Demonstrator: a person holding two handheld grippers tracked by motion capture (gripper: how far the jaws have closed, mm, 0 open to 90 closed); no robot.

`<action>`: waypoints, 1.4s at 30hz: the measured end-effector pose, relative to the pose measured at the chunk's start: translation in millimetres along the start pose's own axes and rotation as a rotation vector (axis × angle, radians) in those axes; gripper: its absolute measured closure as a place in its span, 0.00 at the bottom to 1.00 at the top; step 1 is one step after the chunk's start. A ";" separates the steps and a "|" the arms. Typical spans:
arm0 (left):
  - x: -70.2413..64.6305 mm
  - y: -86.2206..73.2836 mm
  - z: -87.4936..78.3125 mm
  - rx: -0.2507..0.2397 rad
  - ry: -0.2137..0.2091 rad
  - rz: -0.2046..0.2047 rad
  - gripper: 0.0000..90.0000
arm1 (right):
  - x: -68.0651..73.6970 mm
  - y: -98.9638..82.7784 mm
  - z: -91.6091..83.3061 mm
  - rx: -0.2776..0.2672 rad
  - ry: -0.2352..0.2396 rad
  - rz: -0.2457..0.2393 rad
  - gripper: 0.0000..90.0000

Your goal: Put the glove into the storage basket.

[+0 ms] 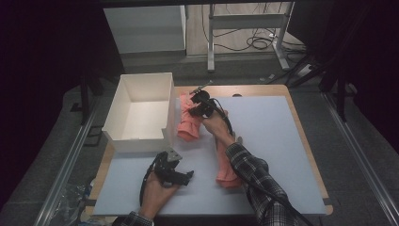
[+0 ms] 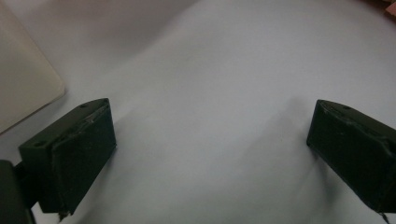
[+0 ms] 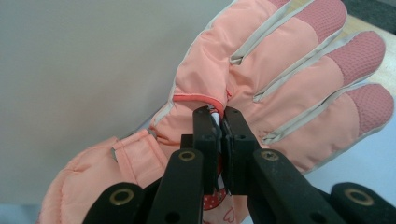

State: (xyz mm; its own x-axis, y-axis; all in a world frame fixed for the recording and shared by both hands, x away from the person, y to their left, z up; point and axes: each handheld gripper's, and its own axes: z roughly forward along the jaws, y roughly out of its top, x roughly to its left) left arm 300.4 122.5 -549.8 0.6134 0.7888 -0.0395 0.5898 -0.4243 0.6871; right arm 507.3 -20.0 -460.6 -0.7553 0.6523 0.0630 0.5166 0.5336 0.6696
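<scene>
A pink padded glove [image 1: 189,123] lies against the outer wall of the white box [image 1: 136,141]. My right gripper [image 1: 197,104] is over it and shut on it. In the right gripper view the jaws [image 3: 219,114] pinch a fold of the glove [image 3: 280,84] at the base of its fingers, close to the box wall [image 3: 93,70]. A second pink glove [image 1: 227,167] lies partly under the person's right forearm. My left gripper [image 1: 187,177] rests low over the white board, open, with nothing between its jaws [image 2: 212,116].
The white board [image 1: 273,141] covers most of the wooden table. The box stands open-topped at the back left, and its corner [image 2: 23,84] shows beside my left gripper. Table legs and cables lie on the floor beyond the far edge.
</scene>
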 end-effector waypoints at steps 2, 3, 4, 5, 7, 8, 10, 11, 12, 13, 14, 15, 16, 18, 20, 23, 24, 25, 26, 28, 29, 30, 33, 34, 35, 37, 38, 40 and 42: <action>0.1 0.0 -0.1 0.001 0.001 0.001 0.01 | -0.6 1.5 -8.0 -0.009 0.012 -0.001 0.95; 0.1 0.0 -0.1 0.001 0.001 0.002 0.01 | -0.8 2.1 -11.9 -0.011 0.015 -0.005 0.95; 0.1 0.0 -0.1 0.002 0.001 0.001 0.01 | -1.0 2.8 -16.6 -0.010 0.016 -0.006 0.95; 0.2 0.0 0.0 0.001 0.001 0.002 0.01 | -1.3 3.2 -21.3 -0.014 0.021 -0.006 0.95; 0.2 0.0 0.0 0.001 0.000 0.002 0.01 | -1.3 3.5 -27.9 -0.018 0.033 -0.003 0.95; 0.2 0.0 0.0 0.001 0.001 0.002 0.01 | -0.9 3.5 -30.9 -0.020 0.038 -0.002 0.95; 0.1 0.0 0.0 0.001 0.000 0.001 0.01 | 1.4 3.2 -39.6 -0.025 0.045 -0.012 0.95; 0.2 0.0 0.0 0.001 0.001 0.002 0.01 | 2.7 3.1 -43.5 -0.025 0.048 -0.015 0.95; 0.3 0.0 0.1 -0.001 0.001 0.004 0.01 | 3.4 3.0 -46.2 -0.027 0.052 -0.019 0.95; 0.3 0.0 0.1 -0.002 0.001 0.003 0.01 | 4.6 2.8 -49.9 -0.027 0.059 -0.020 0.95; 0.2 0.0 0.2 -0.003 0.001 0.002 0.01 | 6.1 2.4 -54.5 -0.029 0.064 -0.024 0.95; 0.2 0.0 0.1 -0.002 0.002 0.002 0.01 | 7.2 2.0 -58.1 -0.029 0.071 -0.027 0.95; 0.2 0.0 0.1 -0.001 0.002 0.002 0.01 | 8.0 1.5 -60.6 -0.031 0.075 -0.028 0.95; 0.2 0.0 0.1 -0.002 0.002 0.002 0.01 | 9.6 -0.6 -68.1 -0.030 0.081 -0.035 0.95; 0.2 0.0 0.1 -0.002 0.001 0.002 0.01 | 9.9 -3.6 -73.2 -0.028 0.081 -0.038 0.94; 0.1 -0.1 0.2 -0.003 0.002 0.002 0.01 | 7.4 -10.6 -81.6 -0.028 0.094 -0.029 0.94; 0.2 -0.1 0.2 -0.003 0.002 0.002 0.01 | 6.2 -13.6 -85.3 -0.032 0.101 -0.025 0.94; 0.2 -0.1 0.2 -0.003 0.002 0.002 0.01 | 5.1 -16.6 -89.4 -0.034 0.106 -0.026 0.94; 0.1 -0.1 0.2 -0.003 0.002 0.001 0.01 | 4.7 -18.4 -91.9 -0.037 0.107 -0.026 0.94; 0.1 -0.1 0.2 -0.004 0.002 0.001 0.01 | 3.7 -22.8 -99.1 -0.037 0.109 -0.028 0.94; 0.1 -0.1 0.2 -0.003 0.002 0.001 0.01 | 3.5 -24.9 -102.9 -0.039 0.112 -0.026 0.94; 0.1 -0.1 0.2 -0.003 0.002 0.001 0.01 | 3.1 -26.6 -105.7 -0.043 0.113 -0.027 0.94; 0.1 -0.1 0.2 -0.003 0.002 0.001 0.01 | 3.4 -36.2 -121.3 -0.050 0.119 -0.029 0.94; 0.1 -0.1 0.2 -0.004 0.002 0.001 0.01 | 3.4 -36.2 -121.3 -0.050 0.119 -0.029 0.94; 0.1 0.0 0.1 -0.002 0.002 0.002 0.01 | 4.1 -39.2 -125.3 -0.048 0.118 -0.033 0.94; 0.1 0.0 0.1 -0.002 0.002 0.001 0.01 | 5.8 -47.0 -133.9 -0.047 0.117 -0.039 0.94; 0.1 0.0 0.1 -0.002 0.003 0.001 0.01 | 6.2 -49.9 -136.7 -0.046 0.116 -0.044 0.94; 0.1 0.0 0.1 -0.002 0.003 0.002 0.01 | 7.5 -58.7 -145.4 -0.042 0.110 -0.048 0.94; 0.1 0.0 0.1 -0.002 0.003 0.002 0.01 | 7.7 -65.7 -151.9 -0.041 0.110 -0.050 0.94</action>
State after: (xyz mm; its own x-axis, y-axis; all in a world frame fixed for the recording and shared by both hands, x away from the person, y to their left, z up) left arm 300.5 122.5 -549.8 0.6129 0.7894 -0.0364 0.5879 -0.4247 0.6885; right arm 406.3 -131.8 -391.6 -0.8205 0.5613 0.1084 0.4622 0.5397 0.7036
